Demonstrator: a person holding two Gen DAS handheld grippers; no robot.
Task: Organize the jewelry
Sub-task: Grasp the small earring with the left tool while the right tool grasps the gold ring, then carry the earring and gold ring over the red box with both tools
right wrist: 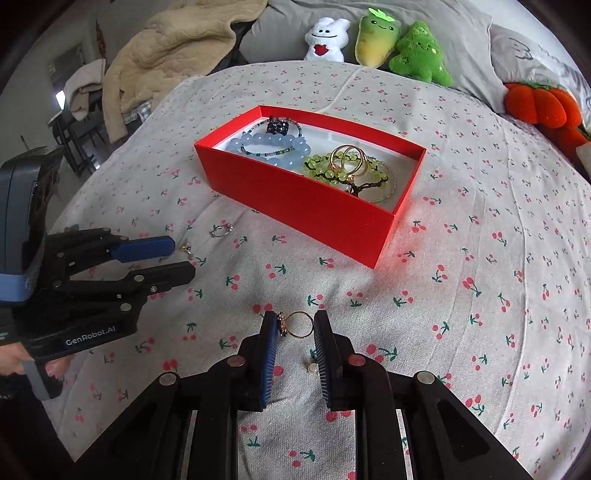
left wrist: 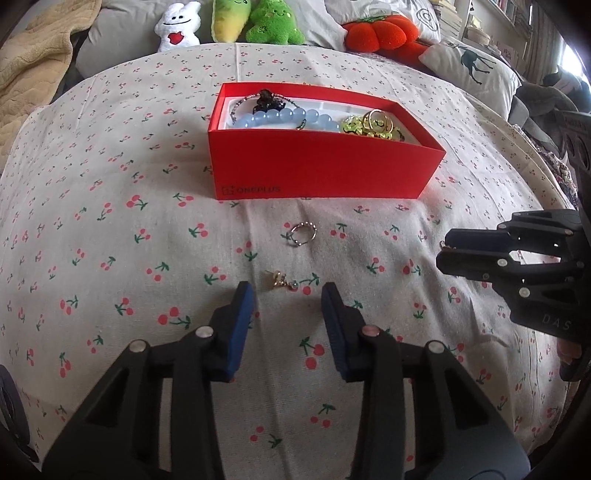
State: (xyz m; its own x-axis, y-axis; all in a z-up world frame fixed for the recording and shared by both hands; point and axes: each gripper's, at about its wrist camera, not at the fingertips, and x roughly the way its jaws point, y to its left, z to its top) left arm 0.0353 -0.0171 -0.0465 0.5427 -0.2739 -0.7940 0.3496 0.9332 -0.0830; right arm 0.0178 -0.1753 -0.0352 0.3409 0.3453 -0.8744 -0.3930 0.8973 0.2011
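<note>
A red box (left wrist: 317, 166) (right wrist: 295, 199) on the cherry-print cloth holds a blue bead bracelet (left wrist: 284, 118) (right wrist: 269, 142), green beads and gold rings (left wrist: 376, 122) (right wrist: 347, 158). A silver ring (left wrist: 303, 233) (right wrist: 221, 230) and a small gold earring (left wrist: 280, 280) (right wrist: 187, 249) lie in front of the box. My left gripper (left wrist: 288, 295) (right wrist: 177, 254) is open, just short of the earring. My right gripper (right wrist: 295, 328) (left wrist: 443, 251) is open around a gold ring with a dark stone (right wrist: 295, 325), its jaws apart on both sides. A small pearl stud (right wrist: 313, 366) lies between the right fingers.
Plush toys (right wrist: 373, 40) (left wrist: 255, 22) and pillows line the far edge of the bed. A beige blanket (right wrist: 177, 48) lies at the far left. An orange plush (right wrist: 539, 103) sits at the far right.
</note>
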